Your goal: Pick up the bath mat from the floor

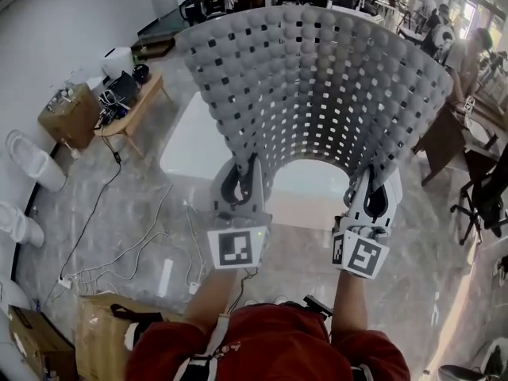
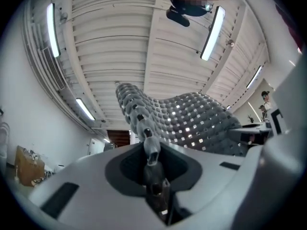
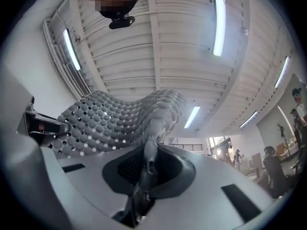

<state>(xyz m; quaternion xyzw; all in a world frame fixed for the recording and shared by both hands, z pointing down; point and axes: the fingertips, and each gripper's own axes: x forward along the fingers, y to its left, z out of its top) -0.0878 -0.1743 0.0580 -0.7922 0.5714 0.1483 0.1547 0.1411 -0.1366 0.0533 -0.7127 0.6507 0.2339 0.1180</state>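
mat (image 1: 317,86) is up off the floor (image 1: 143,213), held in front of the person and fanning up and away from its near edge, bowed into a curve between the two grips. grey grid of round bumps with square holes all through it. it keeps an arched shape instead of flopping, so probably rubbery, bendy but with some body, and light for its size. not fragile. bumps could be slick, so a shallow pinch may creep off the edge. best hold looks like the near edge close to each corner, deep enough to catch a row of holes, hands well apart so it stays spread. left gripper (image 1: 242,177) has its jaws pinched narrow on that edge near the left corner. right gripper (image 1: 373,189) is the same near the right corner, edge strip clamped between the pads in both gripper views. below the mat sits a white slab (image 1: 190,145), cables (image 1: 119,252) and a box (image 1: 71,113) off to the left.
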